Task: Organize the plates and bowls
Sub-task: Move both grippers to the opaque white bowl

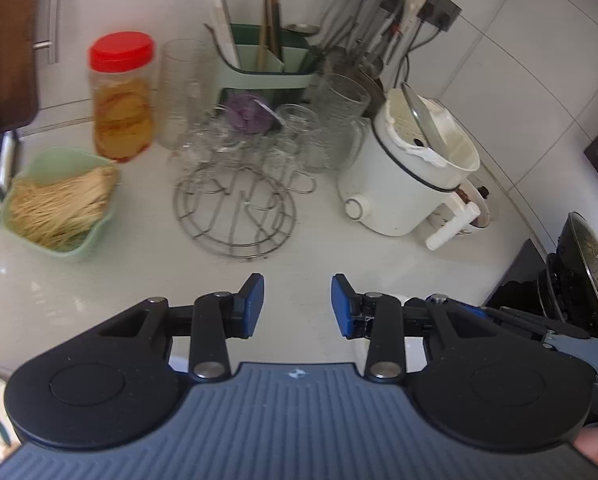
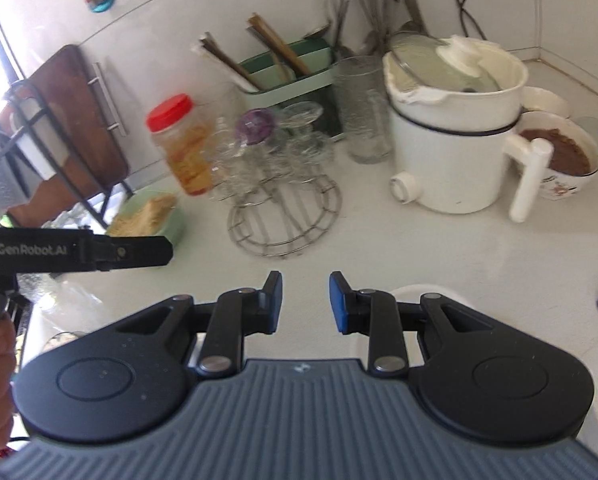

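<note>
Plates and bowls mostly out of view; floral-rimmed bowl (image 2: pixel 559 160) of brown food sat behind white cooker (image 2: pixel 455 136), unsorted. Left gripper (image 1: pixel 297 306) and right gripper (image 2: pixel 305 303) both part-open, empty, above bare counter (image 1: pixel 319 256). Sorting apparently not begun.

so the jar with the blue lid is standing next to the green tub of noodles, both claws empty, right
Not quite: the jar's lid is red, not blue, as the left wrist view shows. The rest holds: it stands beside the green tub of noodles, and the left claw and right claw are both empty.
</note>
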{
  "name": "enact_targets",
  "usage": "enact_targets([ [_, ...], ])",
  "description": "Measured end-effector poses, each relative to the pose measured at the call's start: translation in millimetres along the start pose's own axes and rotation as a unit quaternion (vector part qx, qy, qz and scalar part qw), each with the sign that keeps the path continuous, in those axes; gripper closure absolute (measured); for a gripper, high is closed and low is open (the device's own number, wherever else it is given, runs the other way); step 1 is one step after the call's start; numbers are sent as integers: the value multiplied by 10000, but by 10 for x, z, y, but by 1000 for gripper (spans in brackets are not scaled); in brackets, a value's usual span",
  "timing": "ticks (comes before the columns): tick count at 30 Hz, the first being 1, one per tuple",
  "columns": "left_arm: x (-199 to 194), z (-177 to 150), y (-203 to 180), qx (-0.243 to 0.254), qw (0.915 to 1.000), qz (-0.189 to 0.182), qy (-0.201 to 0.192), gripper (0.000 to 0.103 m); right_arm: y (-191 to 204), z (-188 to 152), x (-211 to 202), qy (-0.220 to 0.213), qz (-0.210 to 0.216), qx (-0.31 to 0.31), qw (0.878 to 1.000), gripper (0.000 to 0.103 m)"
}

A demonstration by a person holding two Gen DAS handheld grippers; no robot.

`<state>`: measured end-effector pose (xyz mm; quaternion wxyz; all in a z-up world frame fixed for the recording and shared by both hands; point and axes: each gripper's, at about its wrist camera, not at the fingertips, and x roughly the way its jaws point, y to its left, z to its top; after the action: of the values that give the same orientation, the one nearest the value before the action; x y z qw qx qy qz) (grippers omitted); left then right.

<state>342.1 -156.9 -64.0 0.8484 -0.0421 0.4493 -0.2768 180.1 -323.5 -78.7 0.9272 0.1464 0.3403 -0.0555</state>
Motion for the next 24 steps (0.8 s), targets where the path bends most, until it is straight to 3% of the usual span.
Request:
enact_targets([
  [9, 350, 57, -398, 403, 9988, -143, 238, 61, -406, -25, -111, -142, -388, 334, 9986, 73],
  [15, 572, -111, -782, 817, 9948, -431, 428, 60, -660, -98, -206, -164, -491, 593, 9969, 73],
  [24, 876, -480, -1097, 761, 9948, -159, 661, 60, -1087, -301, -244, -22, -579, 546, 9968, 73],
])
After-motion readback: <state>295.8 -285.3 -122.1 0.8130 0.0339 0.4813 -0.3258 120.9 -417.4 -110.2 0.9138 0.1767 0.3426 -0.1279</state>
